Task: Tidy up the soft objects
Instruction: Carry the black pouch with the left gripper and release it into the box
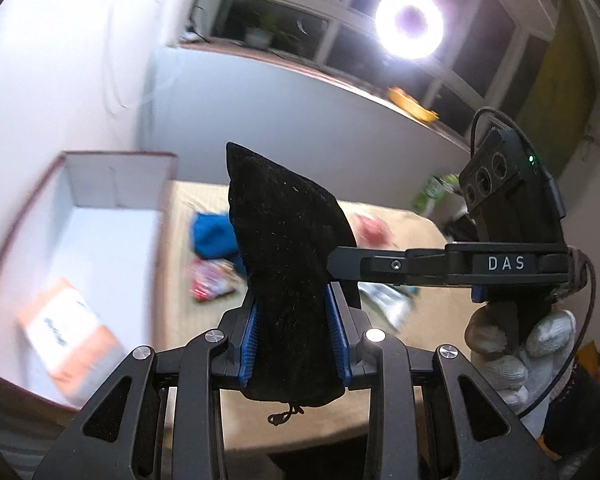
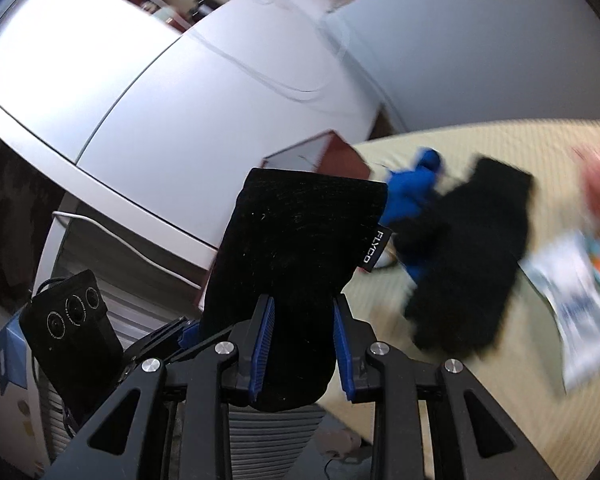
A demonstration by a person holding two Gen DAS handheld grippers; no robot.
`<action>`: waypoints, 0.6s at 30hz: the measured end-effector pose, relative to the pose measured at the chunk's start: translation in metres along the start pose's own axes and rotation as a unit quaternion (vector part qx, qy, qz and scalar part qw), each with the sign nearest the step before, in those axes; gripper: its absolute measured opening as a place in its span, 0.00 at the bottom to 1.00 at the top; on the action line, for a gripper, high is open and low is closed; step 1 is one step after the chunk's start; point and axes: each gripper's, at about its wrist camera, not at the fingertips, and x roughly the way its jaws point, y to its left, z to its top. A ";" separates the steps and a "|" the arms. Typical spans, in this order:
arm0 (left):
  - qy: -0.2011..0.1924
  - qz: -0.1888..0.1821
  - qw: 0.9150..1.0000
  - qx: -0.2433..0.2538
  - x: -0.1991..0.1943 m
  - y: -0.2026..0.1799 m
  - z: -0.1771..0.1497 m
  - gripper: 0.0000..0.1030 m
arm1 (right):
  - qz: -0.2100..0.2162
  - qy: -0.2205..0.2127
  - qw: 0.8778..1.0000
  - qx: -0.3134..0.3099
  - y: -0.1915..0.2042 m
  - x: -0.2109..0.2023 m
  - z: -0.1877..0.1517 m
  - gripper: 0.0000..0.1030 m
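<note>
A black velvet pouch (image 1: 288, 240) stands pinched between the blue pads of my left gripper (image 1: 292, 312), with its drawstring hanging below the jaws. From the right, my right gripper (image 1: 344, 264) reaches the same pouch, held by a hand in a white glove (image 1: 512, 356). In the right wrist view the pouch (image 2: 296, 240), with a "FLYCO" tag, is clamped in my right gripper (image 2: 304, 320), and my left gripper (image 2: 188, 334) touches its lower left side. The pouch hangs in the air above the beige mat (image 2: 500, 400). A second black soft item (image 2: 472, 256) and a blue cloth (image 2: 416, 188) lie on the mat.
An open box (image 1: 80, 220), white inside with a dark red rim, stands left of the mat and holds an orange-and-white carton (image 1: 68, 332). Packets (image 1: 210, 278), a reddish item (image 1: 372, 228) and a white-blue bag (image 2: 580, 308) lie on the mat. A white wardrobe (image 2: 160, 100) stands behind.
</note>
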 end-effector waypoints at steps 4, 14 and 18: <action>-0.012 0.038 0.999 -0.007 -0.010 0.031 0.018 0.29 | 0.005 0.012 1.000 -0.029 0.028 0.034 0.030 0.26; -0.008 0.119 0.992 -0.034 -0.008 0.101 0.049 0.29 | 0.008 0.049 0.996 -0.069 0.061 0.121 0.083 0.26; 0.004 0.148 0.988 -0.035 0.004 0.116 0.051 0.29 | 0.003 0.064 0.995 -0.072 0.058 0.145 0.087 0.26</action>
